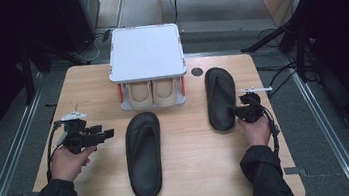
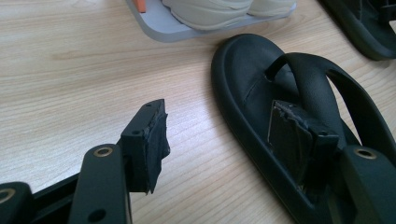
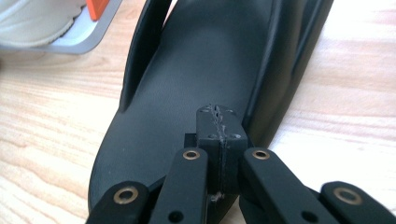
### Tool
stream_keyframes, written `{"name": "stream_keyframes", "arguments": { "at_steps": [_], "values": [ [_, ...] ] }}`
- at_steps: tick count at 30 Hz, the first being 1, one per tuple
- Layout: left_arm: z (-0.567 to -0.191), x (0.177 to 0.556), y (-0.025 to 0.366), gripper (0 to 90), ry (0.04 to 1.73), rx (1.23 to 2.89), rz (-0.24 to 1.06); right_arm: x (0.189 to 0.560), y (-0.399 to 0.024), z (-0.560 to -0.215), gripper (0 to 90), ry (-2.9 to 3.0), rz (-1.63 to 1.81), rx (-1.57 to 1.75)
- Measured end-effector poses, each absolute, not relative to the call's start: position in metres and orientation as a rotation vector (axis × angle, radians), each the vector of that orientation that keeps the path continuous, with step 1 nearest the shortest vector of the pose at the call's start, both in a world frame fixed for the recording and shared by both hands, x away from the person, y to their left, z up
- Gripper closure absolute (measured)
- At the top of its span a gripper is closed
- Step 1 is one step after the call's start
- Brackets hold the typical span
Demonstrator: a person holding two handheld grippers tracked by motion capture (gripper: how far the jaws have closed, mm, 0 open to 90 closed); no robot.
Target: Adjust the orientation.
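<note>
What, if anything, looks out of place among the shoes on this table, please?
The two black sandals are not paired: the right sandal lies farther back beside the shoe rack, the left sandal nearer the front. The beige shoes sit neatly in the rack.

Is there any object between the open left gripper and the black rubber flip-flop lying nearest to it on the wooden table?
Nothing visible stands between them. The left gripper is open and points at the black rubber flip-flop across bare wooden table. In the left gripper view, one jaw already overlaps the sandal's edge.
</note>
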State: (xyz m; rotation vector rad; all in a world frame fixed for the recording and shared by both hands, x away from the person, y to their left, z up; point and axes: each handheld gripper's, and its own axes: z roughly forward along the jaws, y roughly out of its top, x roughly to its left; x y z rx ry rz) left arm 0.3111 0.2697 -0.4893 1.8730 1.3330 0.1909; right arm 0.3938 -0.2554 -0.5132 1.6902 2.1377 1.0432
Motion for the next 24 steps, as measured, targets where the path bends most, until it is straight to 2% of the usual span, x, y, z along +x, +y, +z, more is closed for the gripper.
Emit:
{"name": "stream_keyframes", "arguments": {
  "at_steps": [7, 19, 24],
  "values": [
    [-0.49, 0.313, 0.267, 37.7, 1.331, 1.871, 0.19, 0.389, -0.26, -0.503, 87.7, 2.083, 1.09, 1.665],
    [-0.49, 0.307, 0.268, 38.6, 1.333, 1.869, 0.194, 0.395, -0.275, -0.497, 66.7, 1.99, 1.122, 1.669],
    [-0.492, 0.301, 0.272, 38.5, 1.339, 1.877, 0.185, 0.402, -0.272, -0.499, 63.3, 1.97, 1.128, 1.694]
  ]
}}
